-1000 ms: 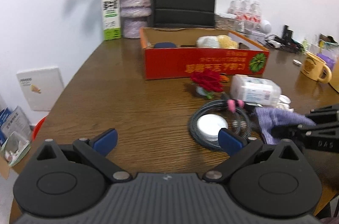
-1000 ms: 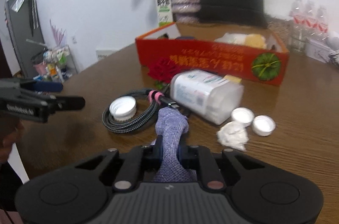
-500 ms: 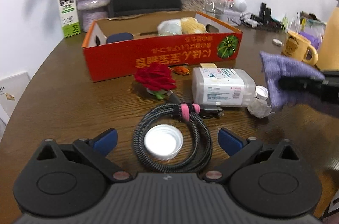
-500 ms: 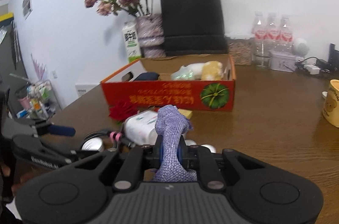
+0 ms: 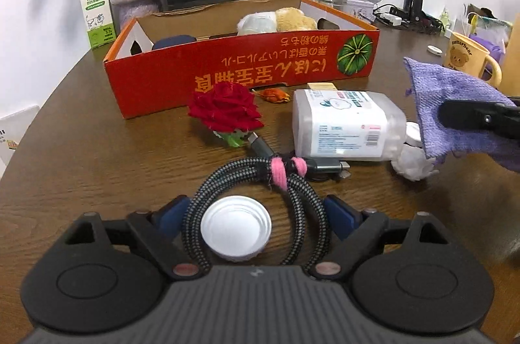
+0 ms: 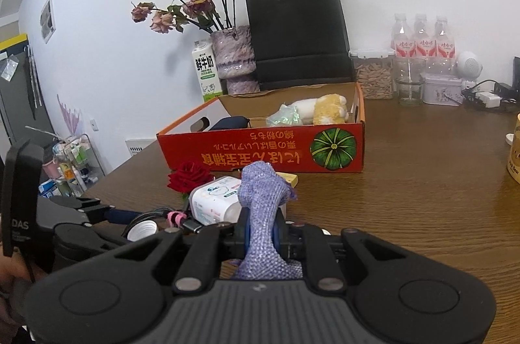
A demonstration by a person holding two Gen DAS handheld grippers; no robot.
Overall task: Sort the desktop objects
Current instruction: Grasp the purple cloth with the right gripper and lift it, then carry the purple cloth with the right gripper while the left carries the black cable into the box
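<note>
**Cable about to be grabbed, cloth already up in the air**

Left wrist view: the left gripper (image 5: pixel 255 218) is spread wide around the coiled cable (image 5: pixel 260 197), and its jaws have just been closing a bit. The blue pads (image 5: pixel 338 217) sit just outside the coil on both sides, not pressed on it yet as far as can be seen. A white lid (image 5: pixel 235 228) is sitting inside the coil. Just behind the cable, a red rose (image 5: pixel 224 110) and a lying wipes tub (image 5: pixel 344 124) can be seen, with the red box (image 5: pixel 247 74) further back. A crumpled tissue (image 5: pixel 412 162) lies to the right of the cable.

Right wrist view: the right gripper (image 6: pixel 260 235) is pressed together on the purple cloth (image 6: pixel 263 191), which is held clear of the table, nearer than the box and above the cable's side of the tub.

What could go wrong, probably: the lid could get pinched or dragged along with the coil when the jaws close. The cable's plug end is tucked against the tub, so that could be nudged on lift. The cloth is only held by a fold, so it might slip over the box.
</note>
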